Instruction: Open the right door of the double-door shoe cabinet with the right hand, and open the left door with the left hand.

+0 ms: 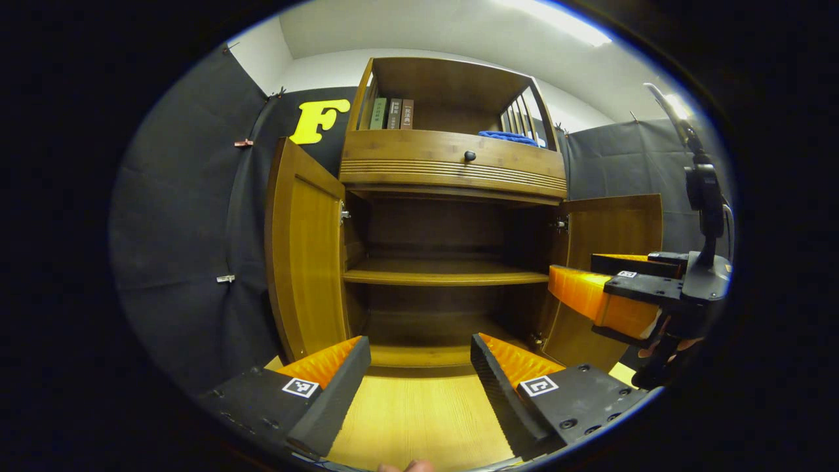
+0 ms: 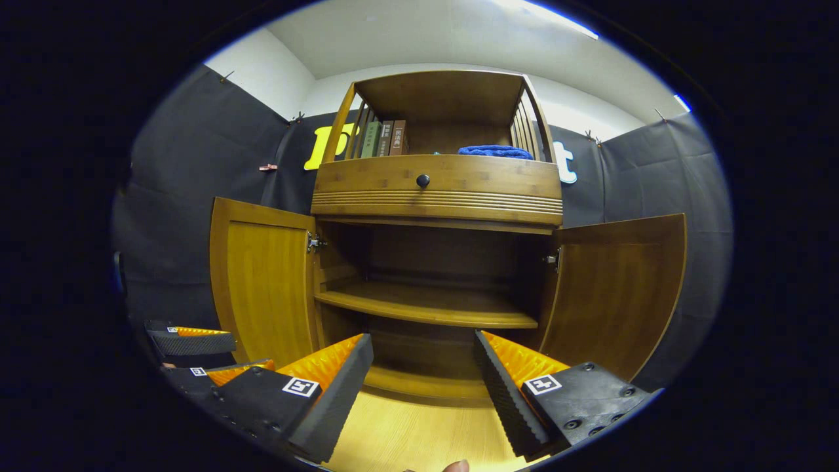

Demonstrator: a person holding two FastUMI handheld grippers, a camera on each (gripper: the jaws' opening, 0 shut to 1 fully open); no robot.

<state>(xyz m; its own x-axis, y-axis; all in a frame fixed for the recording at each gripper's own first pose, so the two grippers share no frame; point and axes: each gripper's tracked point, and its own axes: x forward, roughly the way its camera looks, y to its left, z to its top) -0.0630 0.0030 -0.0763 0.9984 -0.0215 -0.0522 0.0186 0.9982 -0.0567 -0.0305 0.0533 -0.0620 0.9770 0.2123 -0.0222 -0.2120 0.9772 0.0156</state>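
Observation:
The wooden shoe cabinet stands straight ahead with both lower doors swung wide. Its left door and right door each hang outward, baring the inner shelf. My left gripper is open in front of the cabinet's base, holding nothing; it also appears low at the left of the right gripper view. My right gripper is open too, apart from both doors. In the left gripper view, the right gripper hovers by the right door.
Above the doors is a drawer with a dark round knob. The top shelf holds some books and a folded blue cloth. Light wooden floor lies below. Black cloth walls surround the cabinet.

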